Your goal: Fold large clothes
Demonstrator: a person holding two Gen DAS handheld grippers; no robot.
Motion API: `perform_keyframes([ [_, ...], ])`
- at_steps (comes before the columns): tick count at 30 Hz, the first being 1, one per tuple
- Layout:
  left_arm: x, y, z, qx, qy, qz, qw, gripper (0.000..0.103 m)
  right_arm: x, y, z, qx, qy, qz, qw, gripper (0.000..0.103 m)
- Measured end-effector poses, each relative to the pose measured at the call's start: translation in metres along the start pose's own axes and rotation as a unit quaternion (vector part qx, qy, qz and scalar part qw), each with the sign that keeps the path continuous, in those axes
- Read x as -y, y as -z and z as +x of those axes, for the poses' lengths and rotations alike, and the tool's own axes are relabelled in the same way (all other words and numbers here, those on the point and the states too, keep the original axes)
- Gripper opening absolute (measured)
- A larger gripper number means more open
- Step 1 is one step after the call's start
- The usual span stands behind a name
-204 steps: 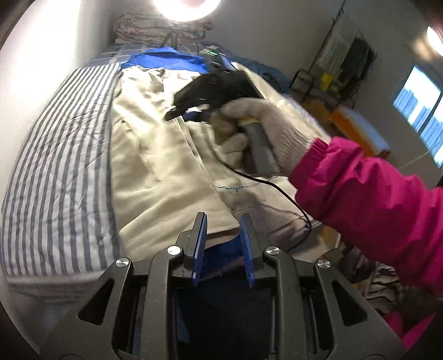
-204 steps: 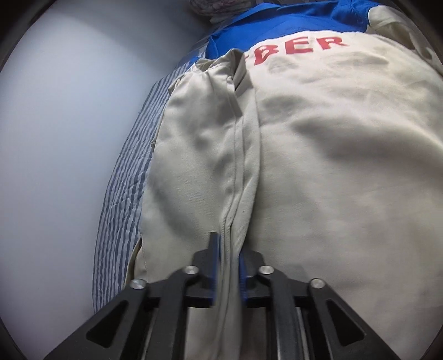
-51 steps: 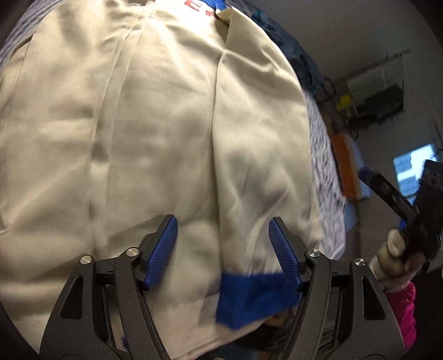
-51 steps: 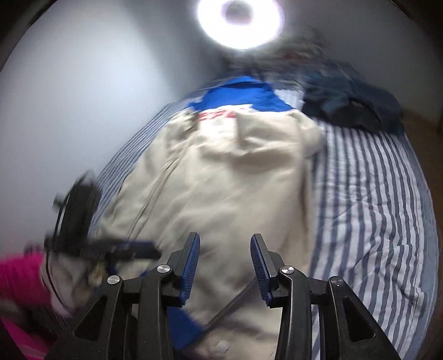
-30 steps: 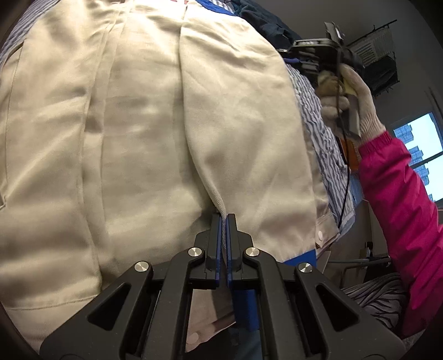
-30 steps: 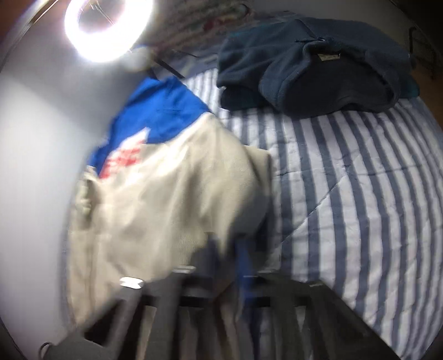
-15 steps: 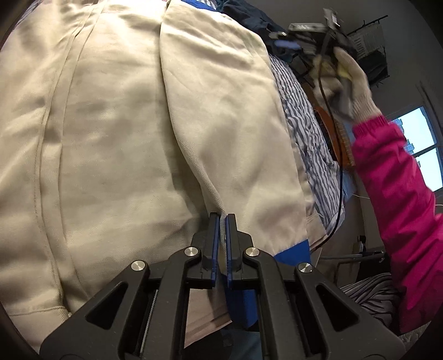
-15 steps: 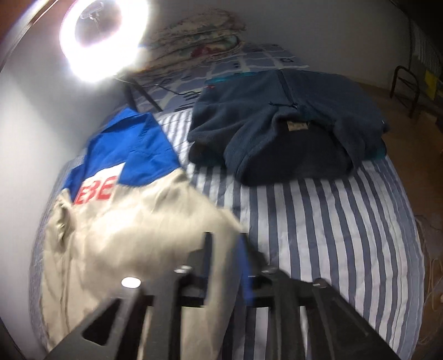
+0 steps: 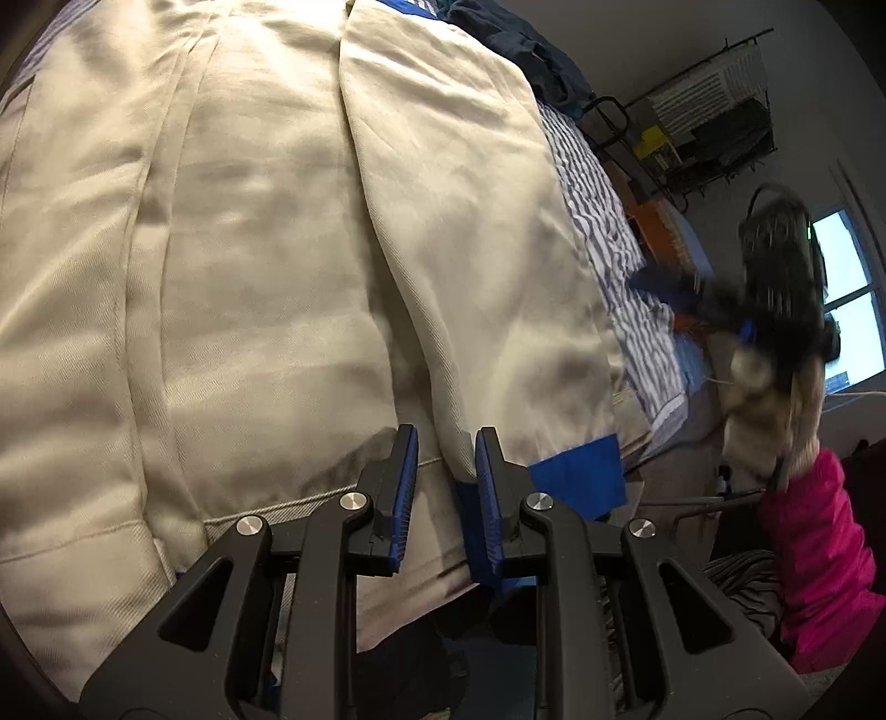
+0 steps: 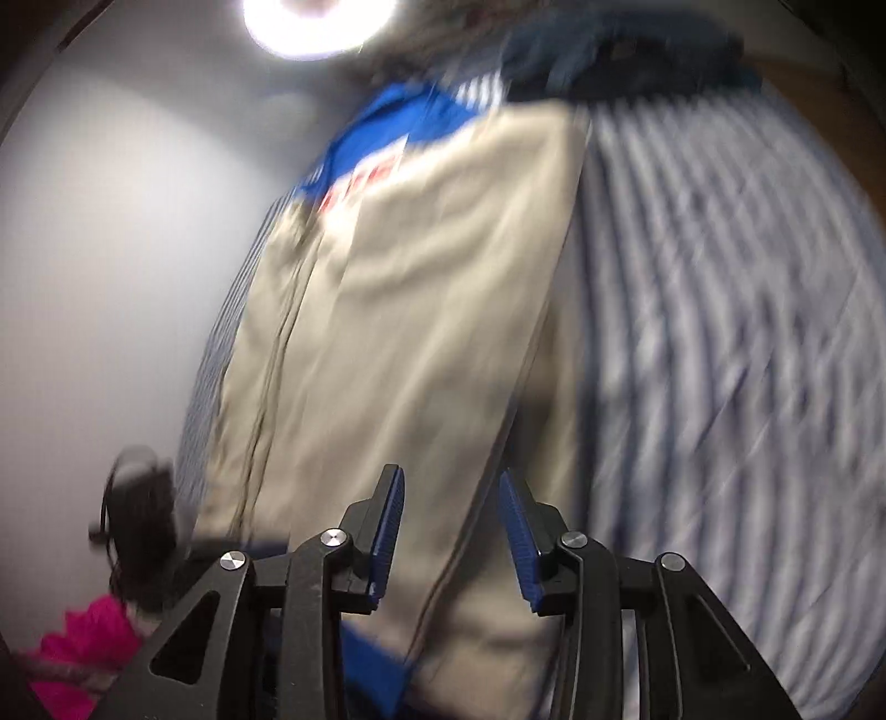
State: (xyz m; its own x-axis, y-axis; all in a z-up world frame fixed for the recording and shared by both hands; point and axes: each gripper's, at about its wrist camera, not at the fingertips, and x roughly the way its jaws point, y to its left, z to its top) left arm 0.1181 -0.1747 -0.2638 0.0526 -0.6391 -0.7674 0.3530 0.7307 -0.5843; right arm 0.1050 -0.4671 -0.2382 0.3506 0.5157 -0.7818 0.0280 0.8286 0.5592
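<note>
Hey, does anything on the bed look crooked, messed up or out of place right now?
Nothing stands out. The beige jacket lies flat on the striped bedding with its right side folded in as a neat panel. A dark blue garment sits bunched at the far end, apart from the jacket. The right wrist view is blurred, so fine detail there is unclear.

A striped bed (image 10: 720, 332) carries a cream jacket (image 9: 277, 249) and a dark garment (image 10: 620, 61)

The right gripper (image 9: 775, 299) is a dark blur beside the bed (image 9: 626, 260), so its fingers cannot be made out there. The whole right wrist view is smeared. The red letters (image 10: 362, 185) on the jacket (image 10: 398, 343) cannot be read. The jacket's bottom edge hides behind the left gripper (image 9: 441, 487).
</note>
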Motion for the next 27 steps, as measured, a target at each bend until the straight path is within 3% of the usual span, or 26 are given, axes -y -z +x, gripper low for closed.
perform_keyframes([
  [5,0.0,0.002,0.0,0.004,0.002,-0.009,1.0,0.02,-0.001,0.043,0.036,-0.054,-0.023,0.021,0.998,0.039],
  [8,0.003,0.004,-0.001,0.006,-0.001,-0.003,1.0,0.02,-0.004,0.052,0.044,-0.046,-0.039,0.025,0.998,0.037],
  [9,0.004,0.004,0.001,0.007,-0.002,0.0,1.0,0.012,-0.005,0.053,0.044,-0.044,-0.041,0.026,0.998,0.028],
  [10,0.005,0.004,0.002,0.004,0.0,-0.002,1.0,0.007,-0.006,0.054,0.044,-0.038,-0.038,0.026,0.998,0.008],
  [12,0.006,0.004,0.002,0.005,0.004,-0.009,0.9999,0.007,-0.01,0.052,0.044,-0.034,-0.021,0.025,0.999,0.0],
  [17,0.025,0.009,-0.004,0.008,0.02,0.007,0.9997,0.007,-0.024,0.042,0.013,-0.015,0.026,-0.009,1.0,0.0],
  [21,0.043,0.017,-0.003,0.004,0.013,0.036,0.9992,0.007,-0.009,0.042,-0.016,0.008,0.044,0.003,0.999,0.0],
  [24,0.048,0.02,-0.005,0.009,0.011,0.044,0.9989,0.007,0.005,0.047,-0.005,-0.026,-0.001,0.022,0.999,0.001],
  [27,0.052,0.015,-0.008,0.019,0.011,0.046,0.9987,0.007,0.003,0.054,0.013,-0.051,0.046,-0.016,0.997,0.017],
])
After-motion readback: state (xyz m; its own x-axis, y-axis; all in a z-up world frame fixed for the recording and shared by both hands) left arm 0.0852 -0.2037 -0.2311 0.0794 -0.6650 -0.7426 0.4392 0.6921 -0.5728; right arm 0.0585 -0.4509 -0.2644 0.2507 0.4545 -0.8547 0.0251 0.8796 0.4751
